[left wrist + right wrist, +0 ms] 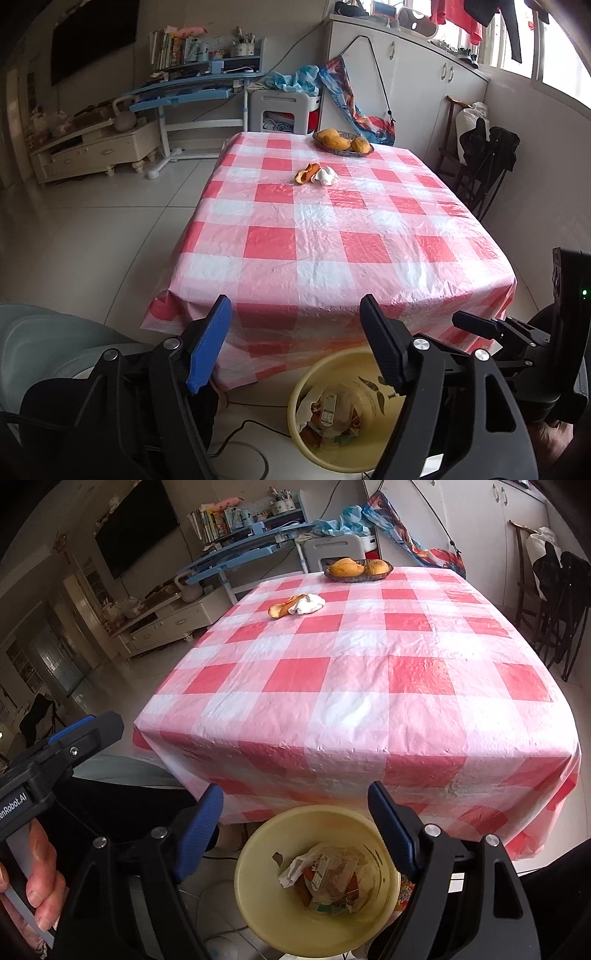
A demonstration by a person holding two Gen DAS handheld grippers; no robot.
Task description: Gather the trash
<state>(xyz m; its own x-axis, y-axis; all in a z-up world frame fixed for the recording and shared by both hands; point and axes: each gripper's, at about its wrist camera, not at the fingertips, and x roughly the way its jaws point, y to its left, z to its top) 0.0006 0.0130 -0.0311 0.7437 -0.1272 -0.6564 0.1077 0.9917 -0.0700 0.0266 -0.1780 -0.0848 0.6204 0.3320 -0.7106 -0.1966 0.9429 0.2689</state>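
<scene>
Two scraps remain on the table [369, 686]: an orange peel [282, 607] touching a crumpled tissue [310, 603], upper left of centre, well beyond both grippers. The left gripper [295, 321] and right gripper [295, 805] gape wide, empty, over the bin [258, 904]; neither looks clearly nearer.

Checked-cloth table [332, 229] standing on pale tiled floor [110, 221], blue desk [192, 88] sitting beyond it, white cabinets [406, 74] standing to its right, daylight entering through windows [554, 66].

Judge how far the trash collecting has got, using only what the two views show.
Done: wrappers and scraps lie in the bin. In hand: nothing; the left gripper and right gripper are open and empty above it. Left: the peel and tissue on the table.
</scene>
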